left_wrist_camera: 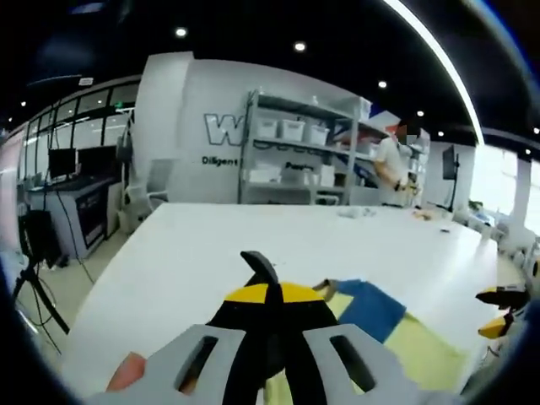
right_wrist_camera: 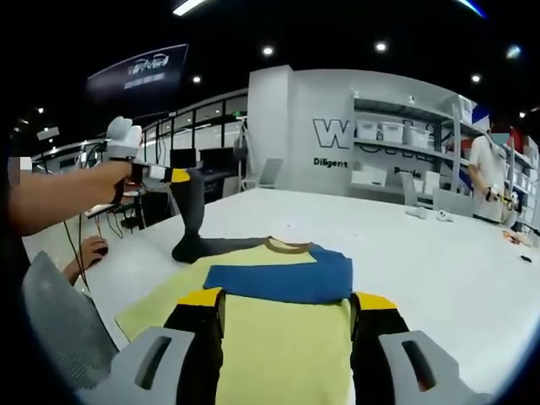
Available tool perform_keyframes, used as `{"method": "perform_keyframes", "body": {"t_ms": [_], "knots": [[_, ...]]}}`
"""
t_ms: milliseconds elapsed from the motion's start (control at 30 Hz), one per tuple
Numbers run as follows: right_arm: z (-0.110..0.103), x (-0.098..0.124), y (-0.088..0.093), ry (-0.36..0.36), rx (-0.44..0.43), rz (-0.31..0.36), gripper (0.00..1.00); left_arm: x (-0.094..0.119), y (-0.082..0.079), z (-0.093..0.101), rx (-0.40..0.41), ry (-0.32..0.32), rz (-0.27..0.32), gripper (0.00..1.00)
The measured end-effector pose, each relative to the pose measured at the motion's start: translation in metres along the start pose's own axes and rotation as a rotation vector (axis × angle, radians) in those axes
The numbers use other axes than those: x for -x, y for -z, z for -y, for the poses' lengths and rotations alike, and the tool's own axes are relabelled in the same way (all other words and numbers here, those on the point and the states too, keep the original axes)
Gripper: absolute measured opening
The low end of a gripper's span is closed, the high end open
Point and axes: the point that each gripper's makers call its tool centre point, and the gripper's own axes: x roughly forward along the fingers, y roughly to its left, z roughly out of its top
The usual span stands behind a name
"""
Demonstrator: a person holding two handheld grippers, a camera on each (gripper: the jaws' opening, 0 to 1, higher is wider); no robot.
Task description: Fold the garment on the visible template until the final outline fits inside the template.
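1. Left claw (right_wrist_camera: 187, 179): in the right gripper view it is raised above the bench (right_wrist_camera: 439, 278), held in my hand (right_wrist_camera: 108, 181), with a dark sleeve (right_wrist_camera: 191, 224) of the garment (right_wrist_camera: 283, 325) hanging from it down to the bench surface. In the left gripper view my jaws are closed together on that dark cloth at the tips.
2. Right claw (right_wrist_camera: 287, 308): jaws stand wide apart, one on each side of the garment body, low over it. I cannot tell whether they touch the cloth. In the left gripper view this claw (left_wrist_camera: 499, 310) appears at the right edge with yellow-and-black tips.
3. Garment appearance: a long-sleeved shirt with a pale yellow body, a blue band across the chest and shoulder, a tan collar (right_wrist_camera: 287, 245) and dark grey sleeves. It lies mostly flat on the white bench, near the edge closest to me.
4. Orientation: the collar points away from me toward the far wall; the long axis runs from my right claw toward the collar. The lifted sleeve rises from the garment's left shoulder.
5. Legible writing: the far wall (right_wrist_camera: 325, 126) carries a large "W" and a smaller line beginning "Diligent"; the rest is hidden by shelving (right_wrist_camera: 405, 156).
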Motion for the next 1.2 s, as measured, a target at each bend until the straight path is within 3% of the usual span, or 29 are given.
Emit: {"method": "perform_keyframes", "body": {"t_ms": [667,1000,1200], "knots": [[0.001,0.002,0.000,0.001,-0.021,0.000,0.60,-0.038,-0.003,0.087,-0.046,0.163,-0.024,0.00],[0.000,0.001,0.003,-0.004,-0.026,-0.012,0.60,-0.060,0.031,0.136,-0.078,0.244,-0.102,0.00],[-0.001,0.000,0.004,-0.009,-0.026,-0.020,0.60,-0.068,0.049,0.153,-0.102,0.267,-0.143,0.00]]}}
